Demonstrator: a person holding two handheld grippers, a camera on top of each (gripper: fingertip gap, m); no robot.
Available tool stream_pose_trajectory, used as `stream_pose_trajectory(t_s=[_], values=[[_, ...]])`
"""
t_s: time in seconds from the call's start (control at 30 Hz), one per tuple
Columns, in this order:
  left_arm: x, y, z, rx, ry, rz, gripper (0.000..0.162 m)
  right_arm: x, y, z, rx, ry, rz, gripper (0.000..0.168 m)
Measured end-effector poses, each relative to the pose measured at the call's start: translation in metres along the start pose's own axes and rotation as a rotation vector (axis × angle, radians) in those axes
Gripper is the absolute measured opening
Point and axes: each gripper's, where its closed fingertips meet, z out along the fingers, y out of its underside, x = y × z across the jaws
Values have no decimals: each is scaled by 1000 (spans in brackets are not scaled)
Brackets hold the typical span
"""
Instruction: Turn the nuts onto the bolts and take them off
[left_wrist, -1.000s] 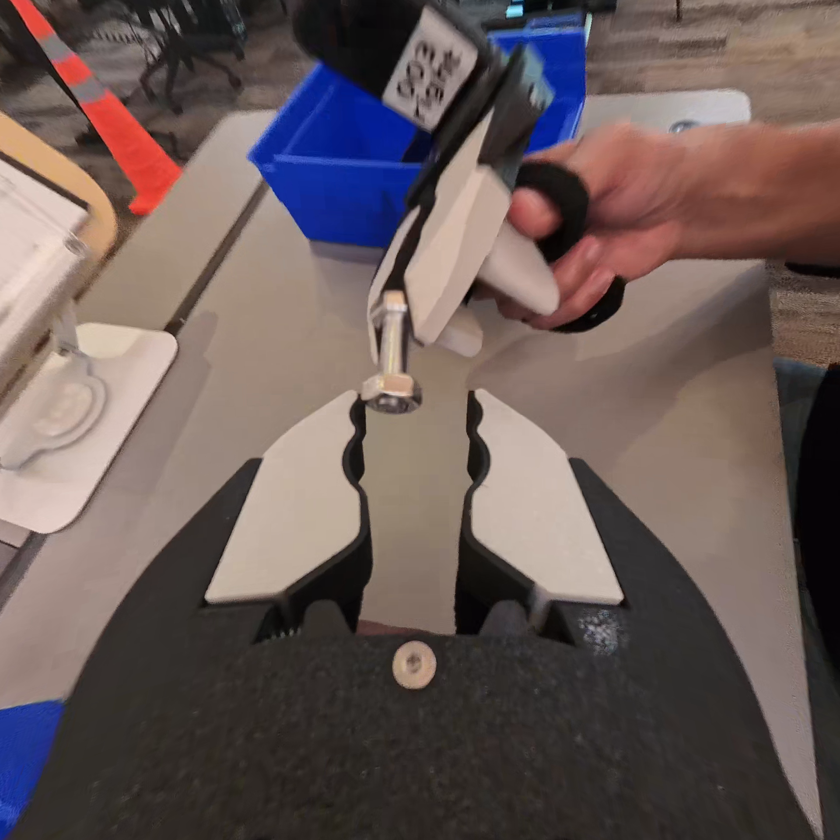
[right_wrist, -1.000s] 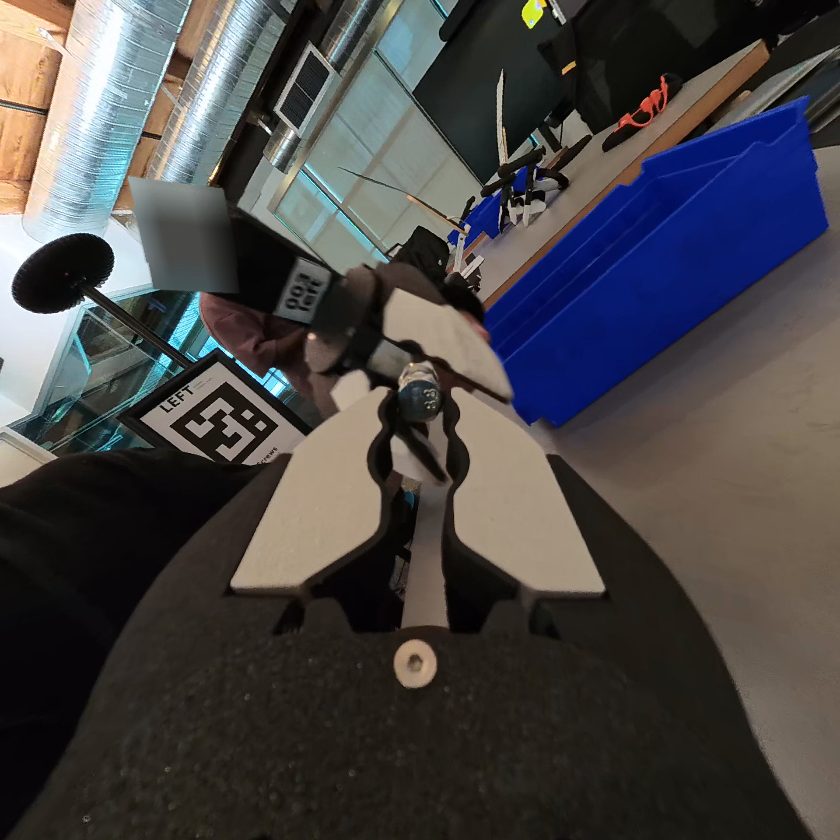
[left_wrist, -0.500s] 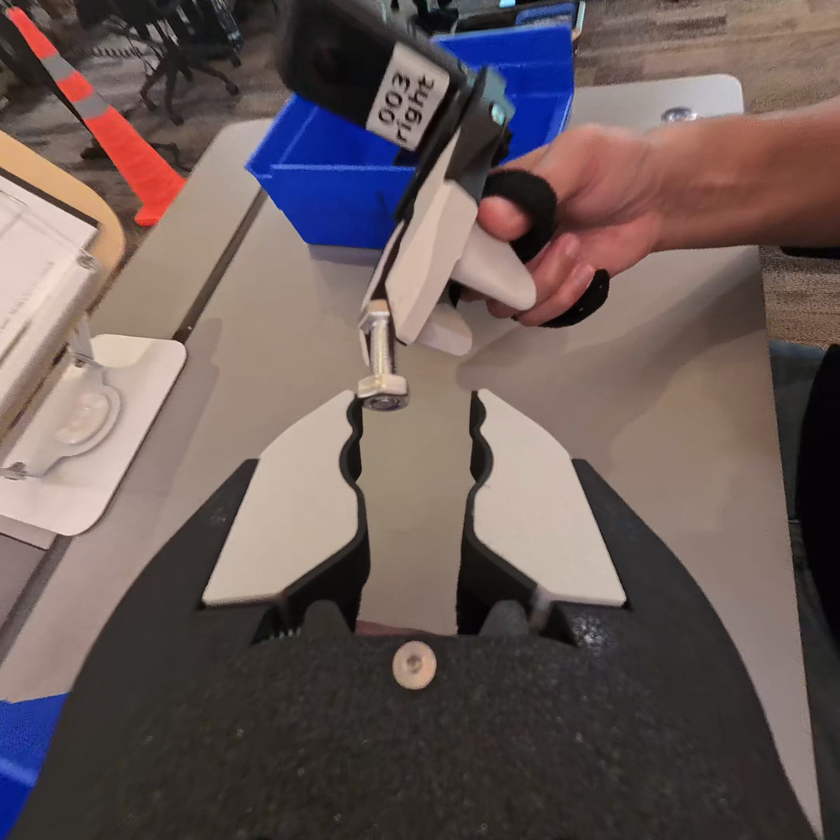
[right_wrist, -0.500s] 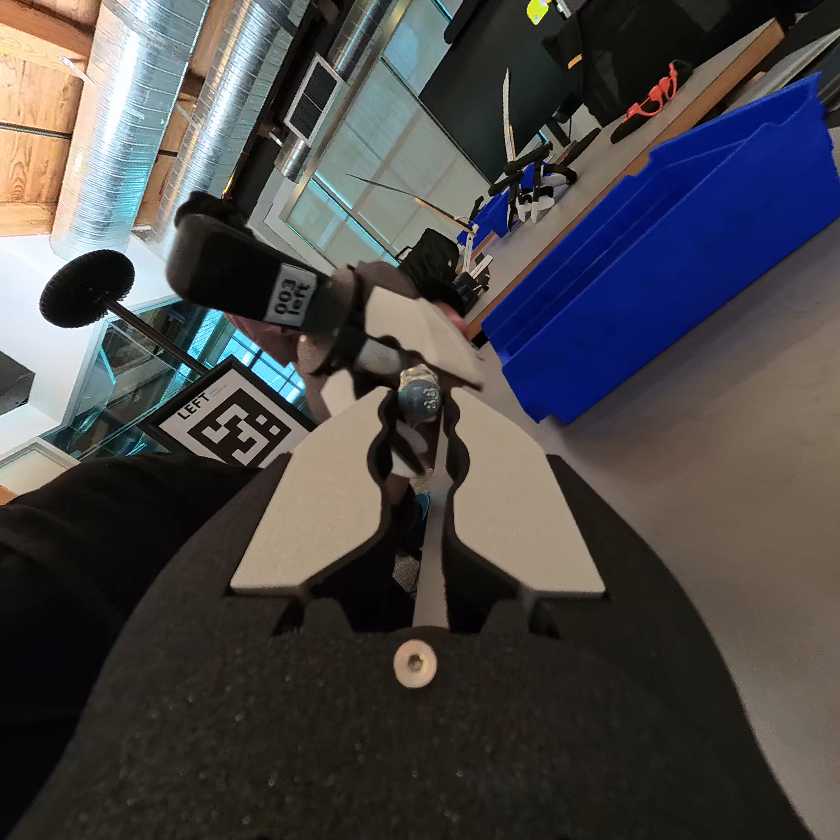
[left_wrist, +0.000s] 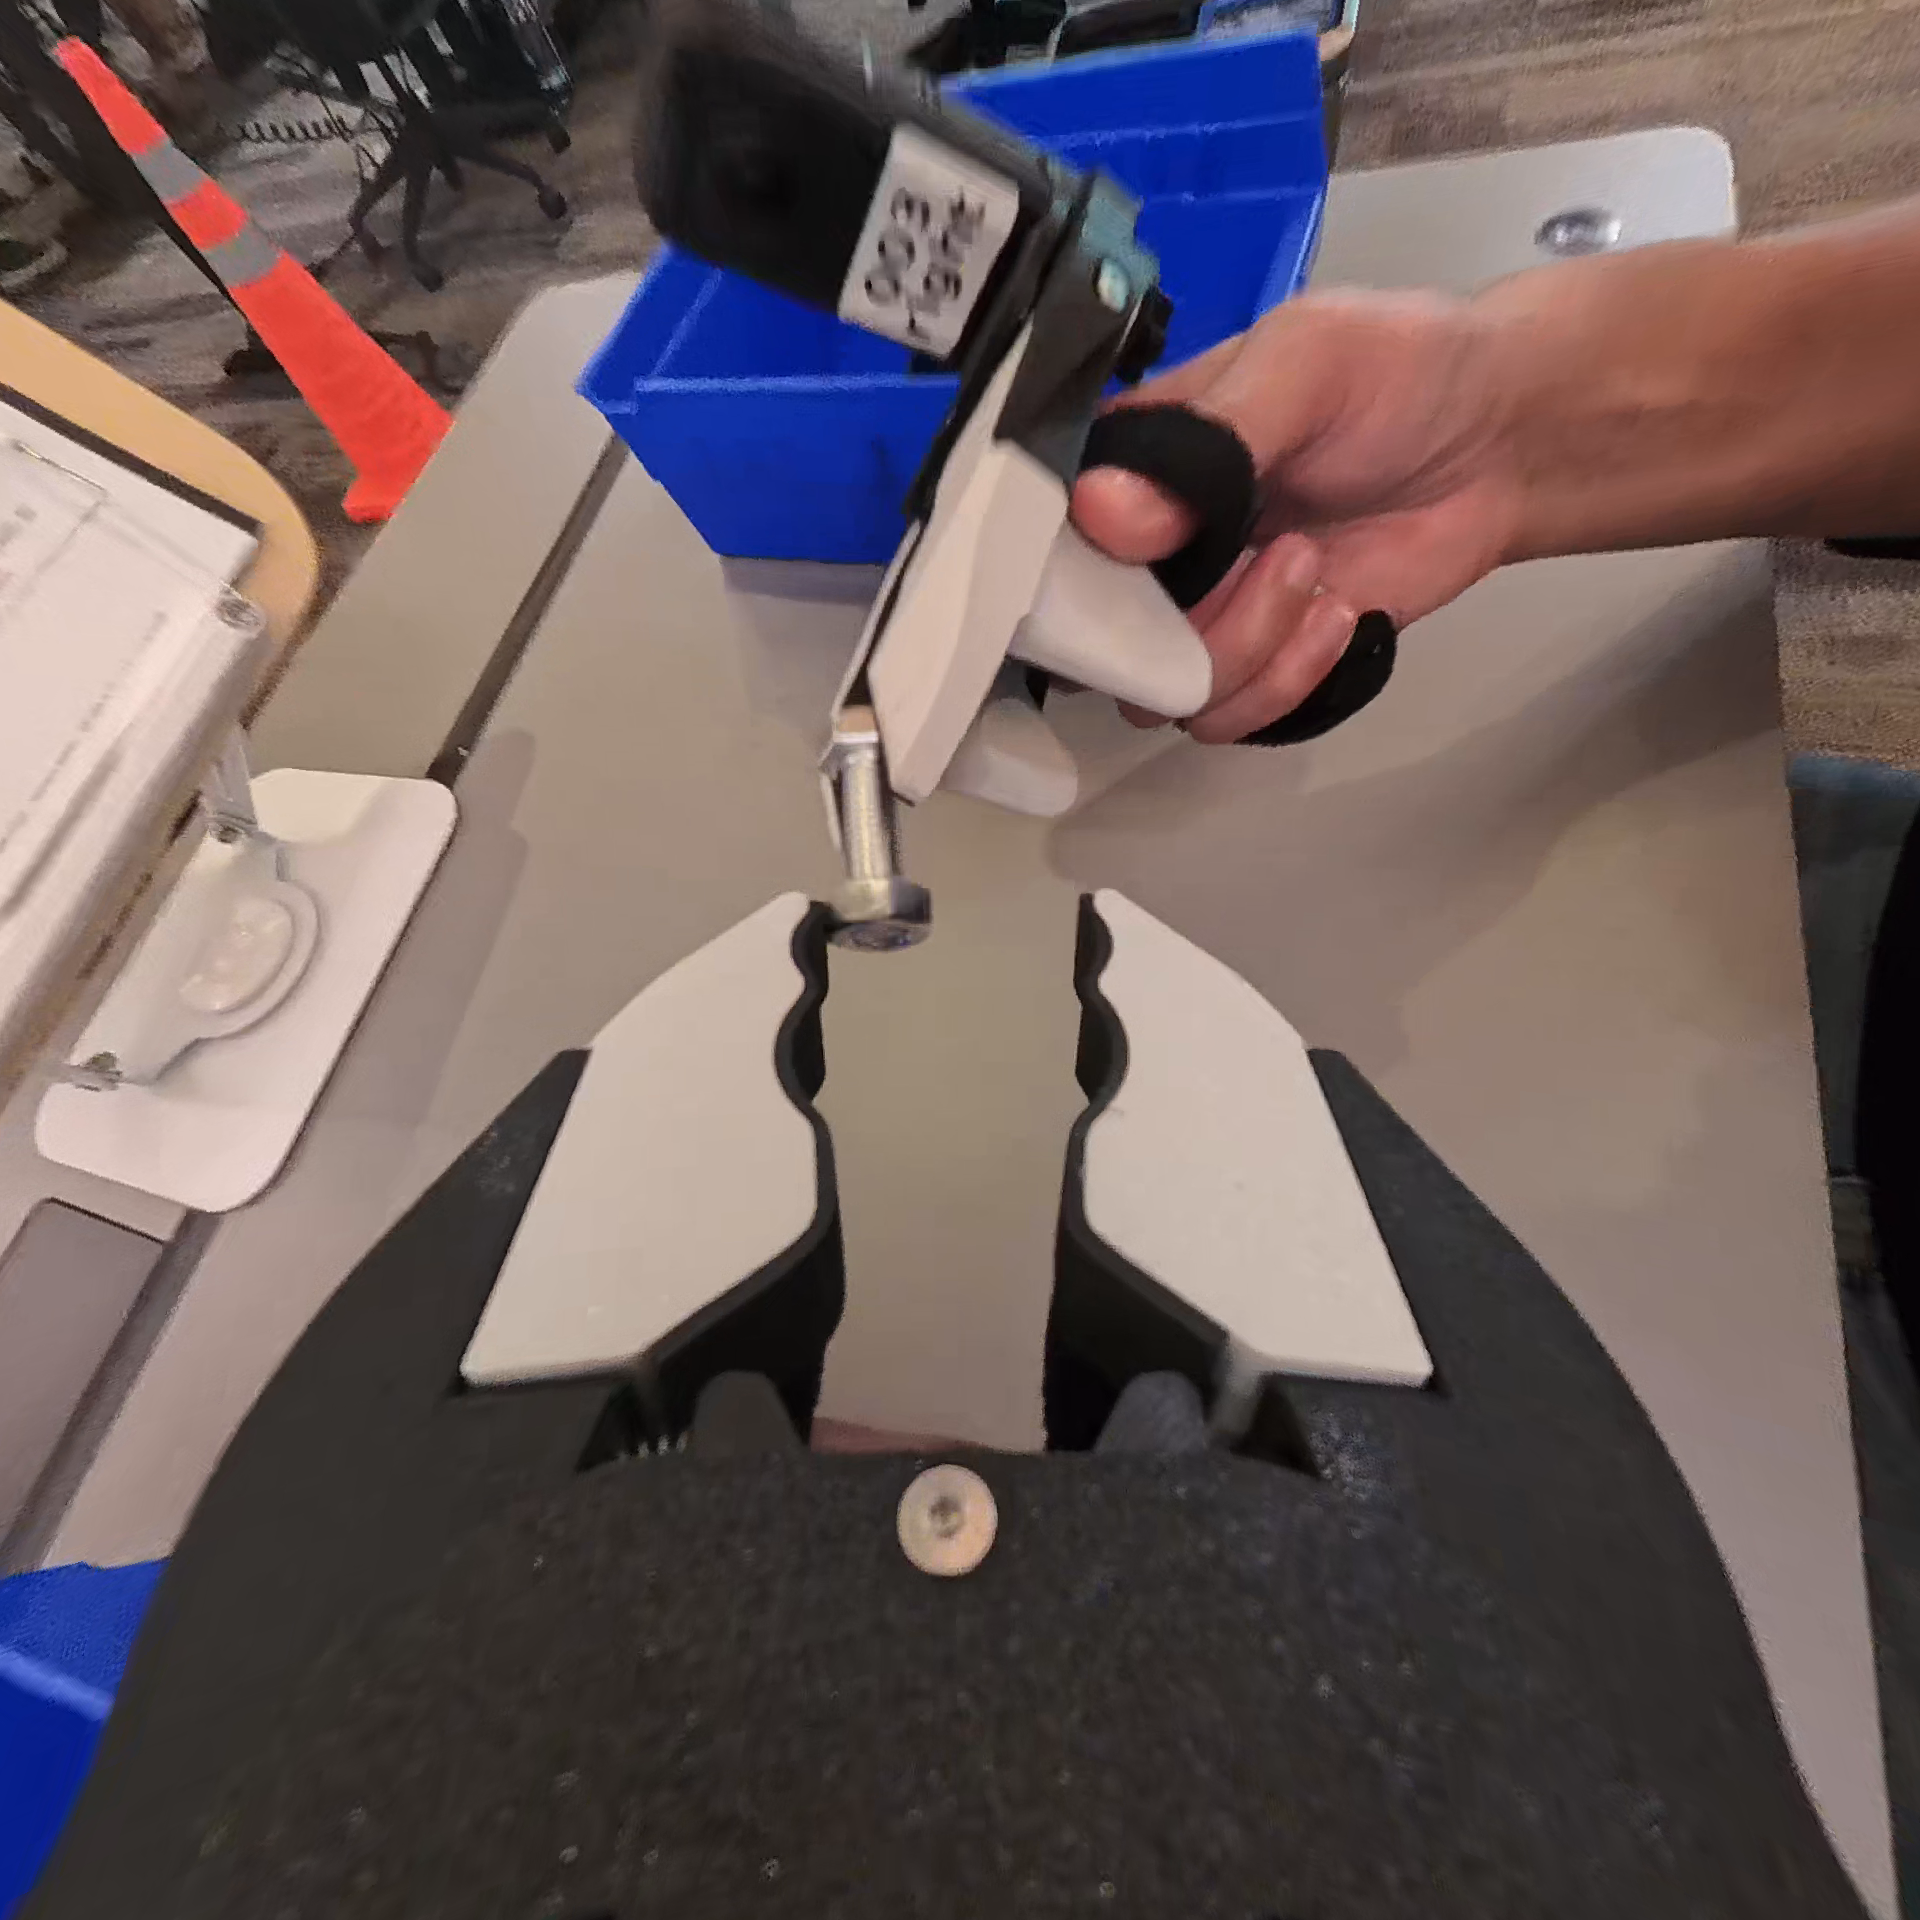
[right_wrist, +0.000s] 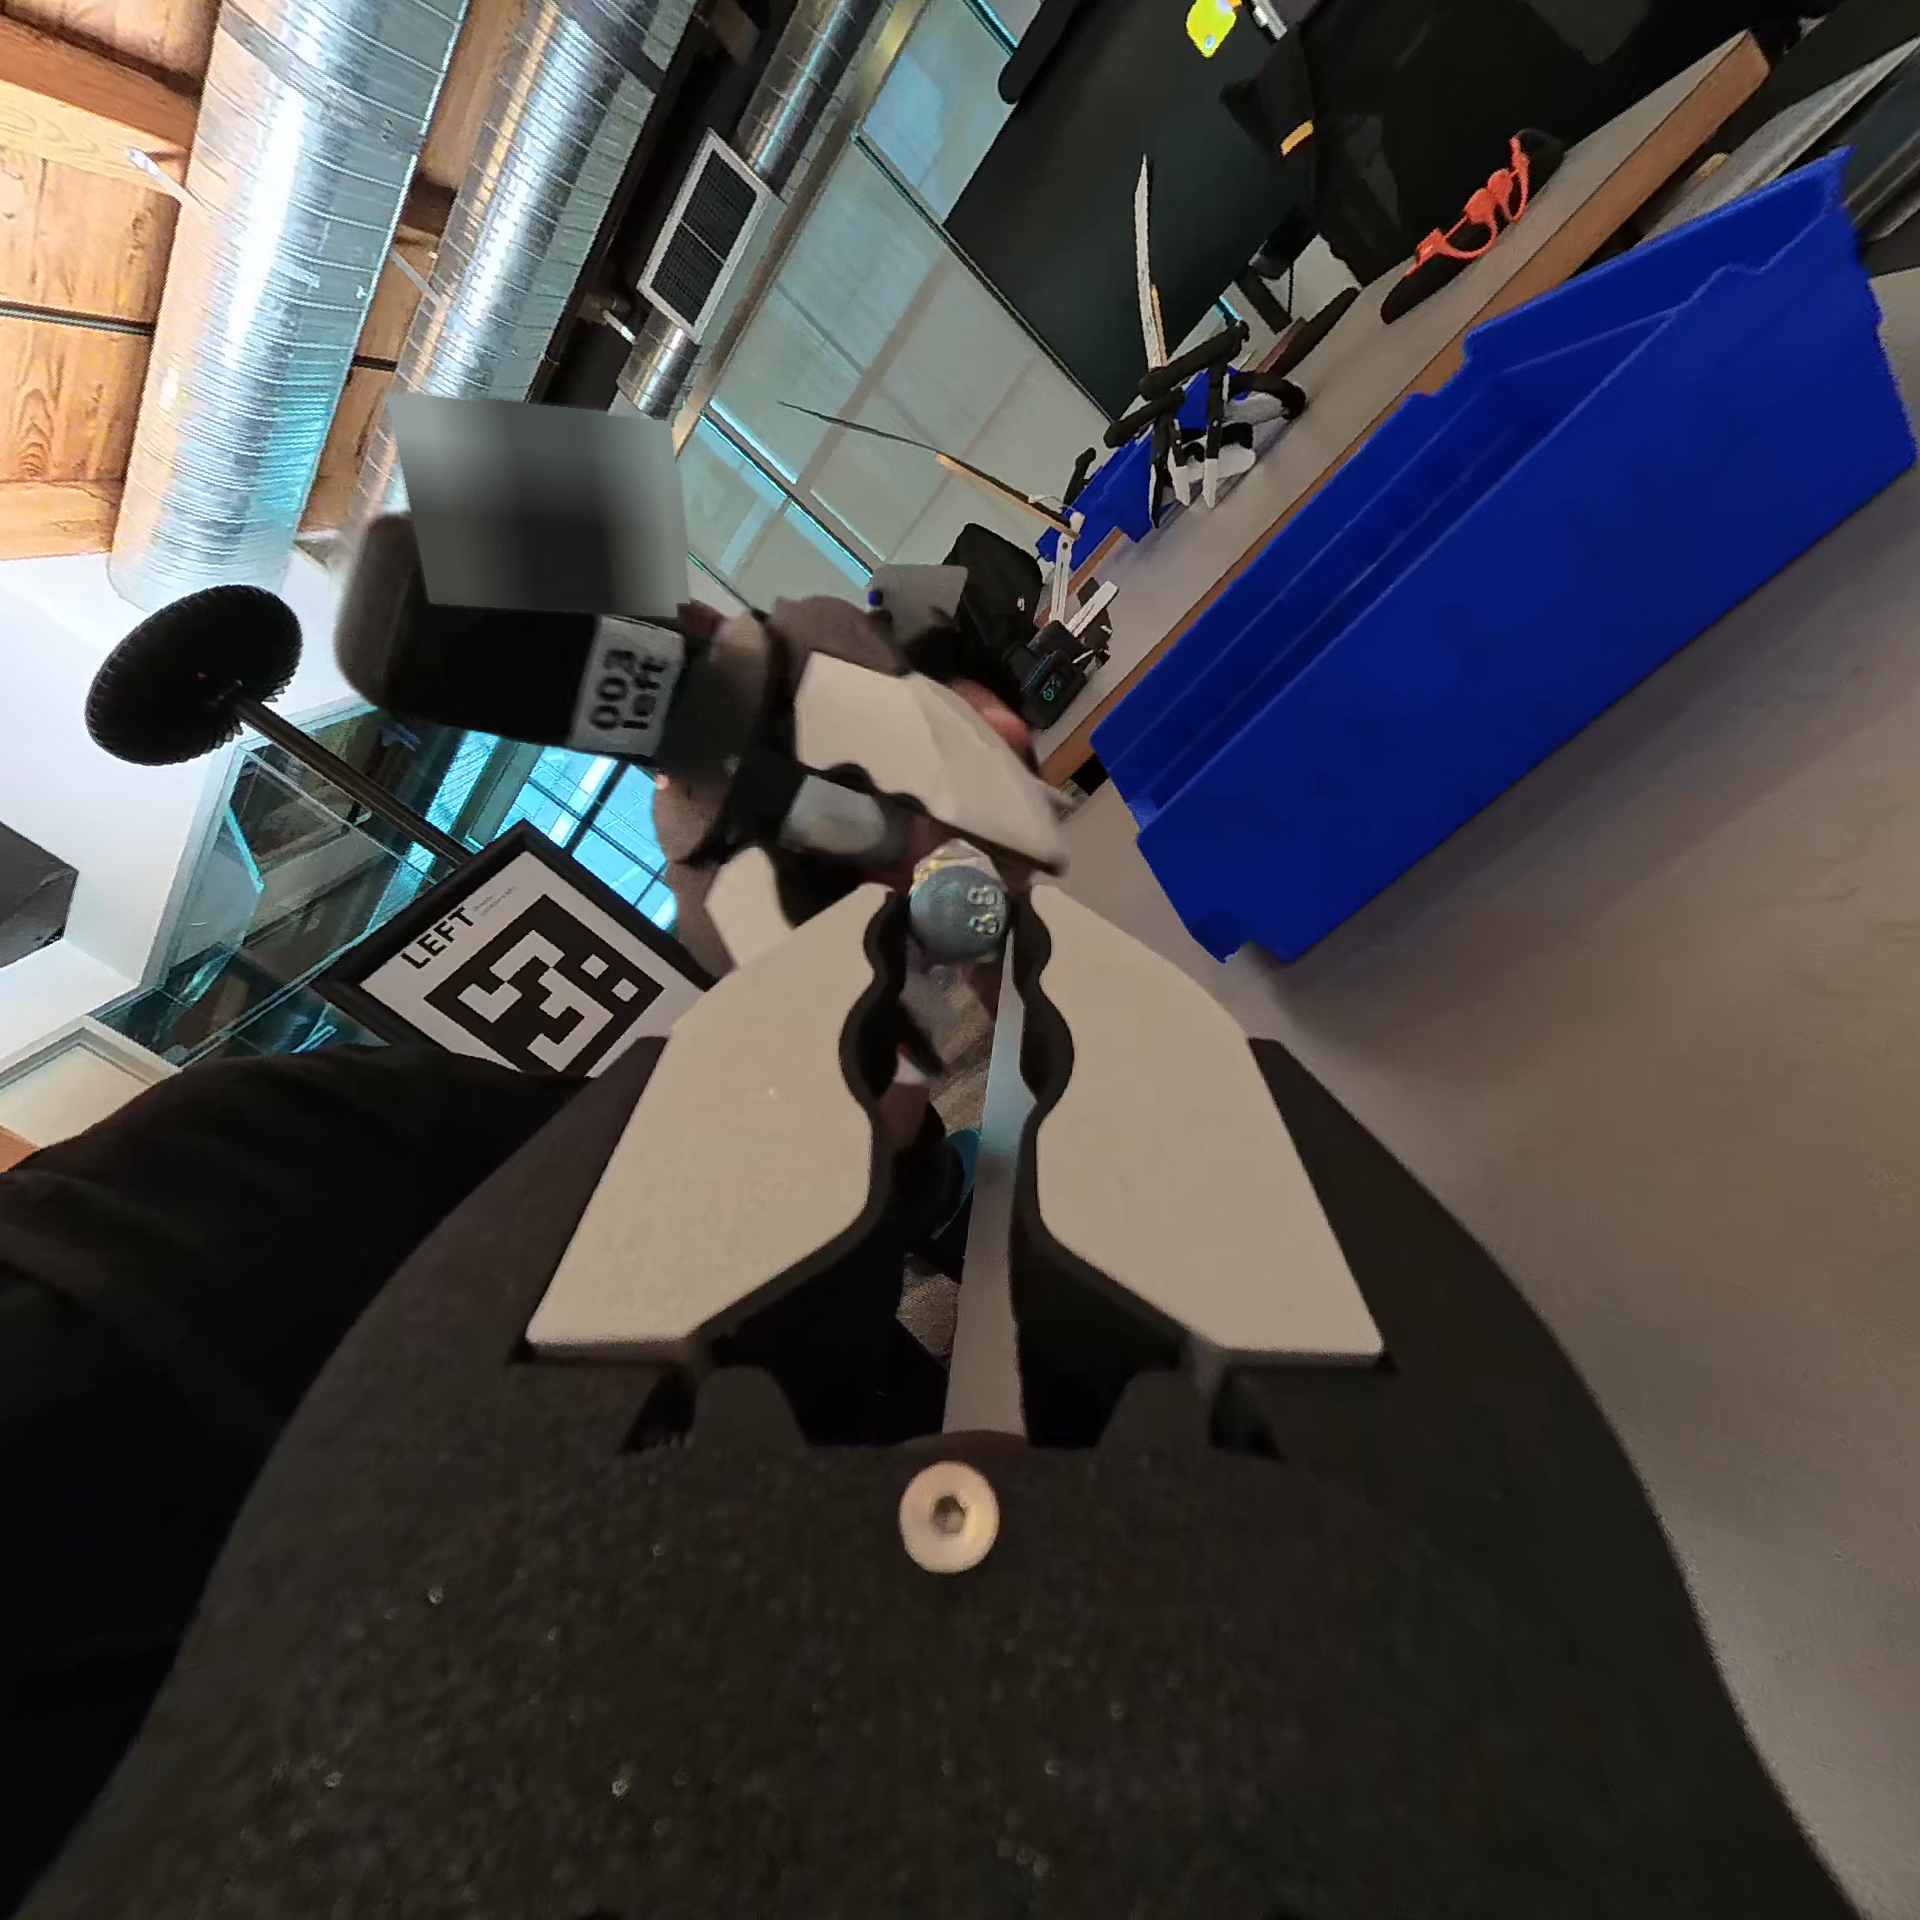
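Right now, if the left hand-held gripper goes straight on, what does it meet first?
Probably the nut on the bolt that the right hand-held gripper holds: it sits just off the open left hand-held gripper, by its left fingertip. Depth unclear.

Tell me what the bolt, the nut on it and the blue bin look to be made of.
Bolt: bright silvery metal, likely plated steel, with a shiny threaded shank. Nut: the same glossy silver metal, with flat hex faces catching light. Blue bin: apparently moulded plastic, uniform saturated colour, smooth walls with a soft sheen.
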Motion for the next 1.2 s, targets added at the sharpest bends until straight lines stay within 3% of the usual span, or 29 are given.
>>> stream_pose_trajectory(t_s=[0.2, 0.37, 0.5, 0.67, 0.77, 1.0, 1.2], values=[[-11, 29, 16, -69, 15, -70, 45, -6, -4, -2, 9, -5, -15, 19], [-13, 2, -13, 15, -24, -45, 44, 2, -3, -4, 11, 9, 6, 19], [-1, -6, -7, 29, 2, -8, 42, 1, 0, -1, 2, -2, 13, 19], [-1, 25, 26, -29, 67, -82, 44, -8, -4, 0, 10, -27, 6, 19], [-12, 40, 27, -58, 47, -116, 45, -8, -5, -2, 14, -16, -3, 20], [-7, -1, -8, 29, -5, -32, 44, 7, -2, -5, 13, 17, 19, 20], [1, 11, 15, -24, 26, -22, 46, 1, -1, -1, 9, -6, 22, 19]])
